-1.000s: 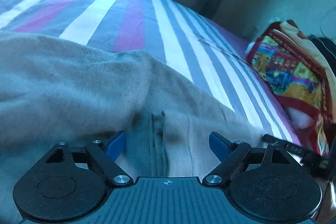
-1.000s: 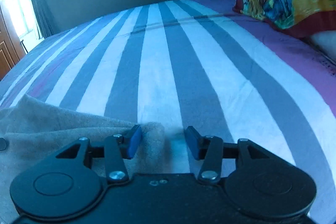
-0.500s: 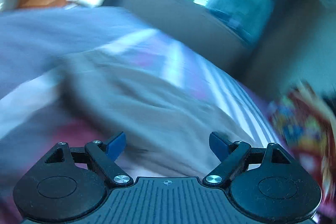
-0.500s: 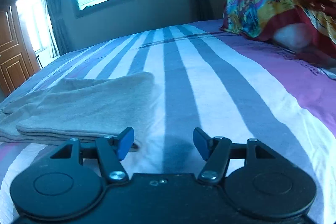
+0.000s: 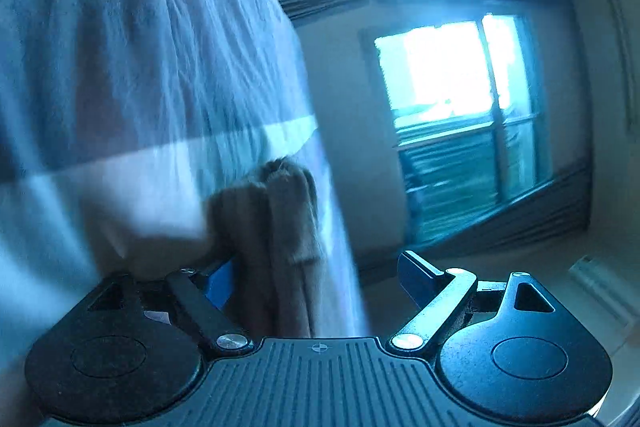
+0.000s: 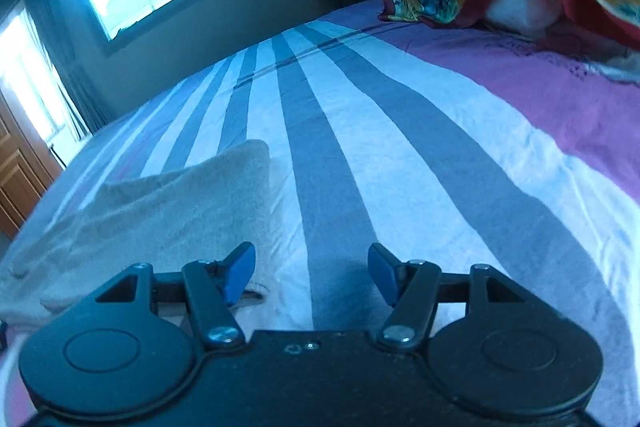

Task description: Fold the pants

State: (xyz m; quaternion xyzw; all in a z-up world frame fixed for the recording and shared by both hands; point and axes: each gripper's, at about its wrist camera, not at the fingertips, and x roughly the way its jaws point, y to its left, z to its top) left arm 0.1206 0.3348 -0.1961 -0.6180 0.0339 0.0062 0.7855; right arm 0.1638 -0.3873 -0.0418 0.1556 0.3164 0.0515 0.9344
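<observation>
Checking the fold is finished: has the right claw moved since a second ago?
Yes. The right claw pulled back from the folded beige fleece pants, which were under its fingertips and now lie ahead on the striped bedsheet.

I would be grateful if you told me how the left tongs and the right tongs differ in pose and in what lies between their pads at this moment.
The left tongs stand wider apart than the right tongs. Folded tan cloth of the pants sits beside one blue pad of the left tongs, unpinched; the right tongs frame only the striped bedsheet, with the pants at one side. The left view is rolled, the bed's side hanging upright; the right view looks down across the bed. Both are open, gripping nothing.
</observation>
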